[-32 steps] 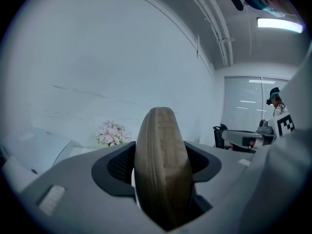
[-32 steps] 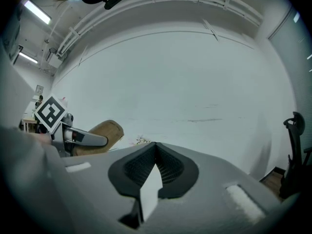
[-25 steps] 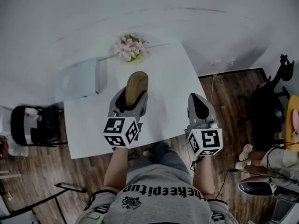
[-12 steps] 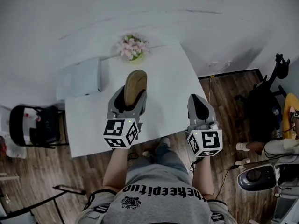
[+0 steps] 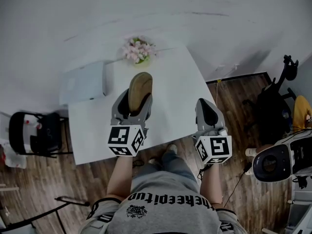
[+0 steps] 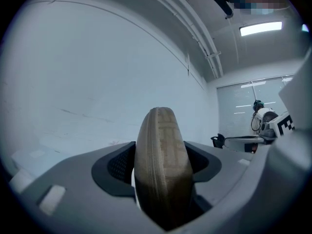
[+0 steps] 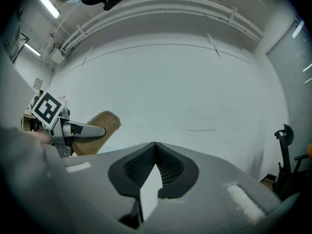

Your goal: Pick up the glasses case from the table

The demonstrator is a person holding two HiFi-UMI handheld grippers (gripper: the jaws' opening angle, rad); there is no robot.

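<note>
The tan oval glasses case stands on edge between the jaws of my left gripper, lifted above the white table. In the left gripper view the case fills the gap, its zip seam facing me and both pads pressed against its sides. My right gripper hovers over the table's right front corner, jaws together with nothing in them; in its own view the tips of the right gripper meet, and the case shows at the left, held by the other gripper.
A pot of pink flowers stands at the table's far edge. A pale grey box sits by the table's left side. A black chair stands on the wood floor at left. A white device and a dark chair are at right.
Both grippers have drifted slightly, the left carrying the case a little higher above the table. The white device on the floor at right has rolled further into view.
</note>
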